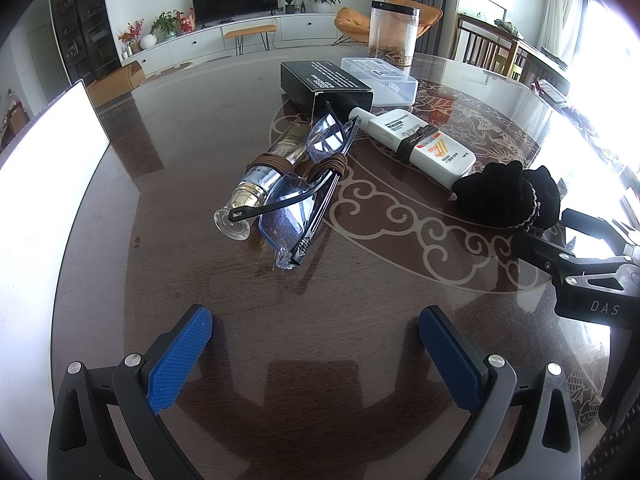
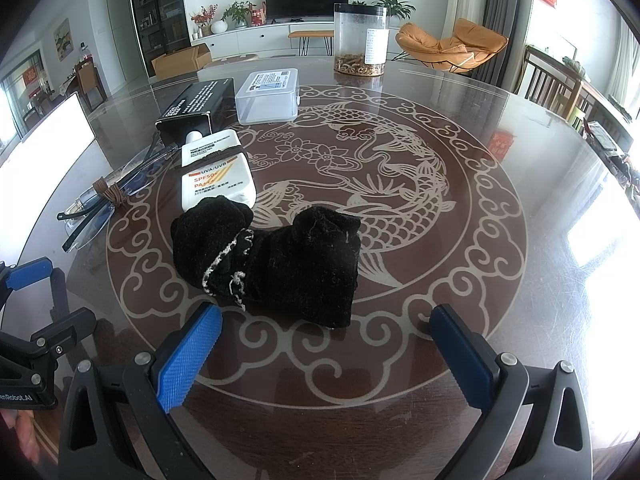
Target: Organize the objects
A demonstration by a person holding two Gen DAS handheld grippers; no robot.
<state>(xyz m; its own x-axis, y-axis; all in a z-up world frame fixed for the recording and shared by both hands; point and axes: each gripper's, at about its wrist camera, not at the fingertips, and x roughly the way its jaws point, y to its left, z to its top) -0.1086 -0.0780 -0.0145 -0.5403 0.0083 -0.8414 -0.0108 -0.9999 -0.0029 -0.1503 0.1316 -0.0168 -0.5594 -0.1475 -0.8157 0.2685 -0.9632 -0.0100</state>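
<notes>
Presently, both grippers are held low over the surface (image 2: 520,184) with nothing grasped. The right gripper (image 2: 324,344) stands with jaws wide, and the black sock bundle (image 2: 280,256), tied with a pale string, lies just ahead of and between its fingertips. The left gripper (image 1: 316,348) is likewise spread wide and empty, well short of the glasses (image 1: 304,184), which rest across a glass bottle (image 1: 256,176).

The sock bundle is judged to be the step in hand. A straight advance is advised so that the bundle is centred between the pads before closure. Soft cloth compresses readily, so a deep, firm grip across the tied middle is recommended. The sunscreen tube (image 2: 216,168) touches the far end of the bundle; a clean vertical lift is advised to avoid dragging it. The destination cannot be determined from these views.
</notes>
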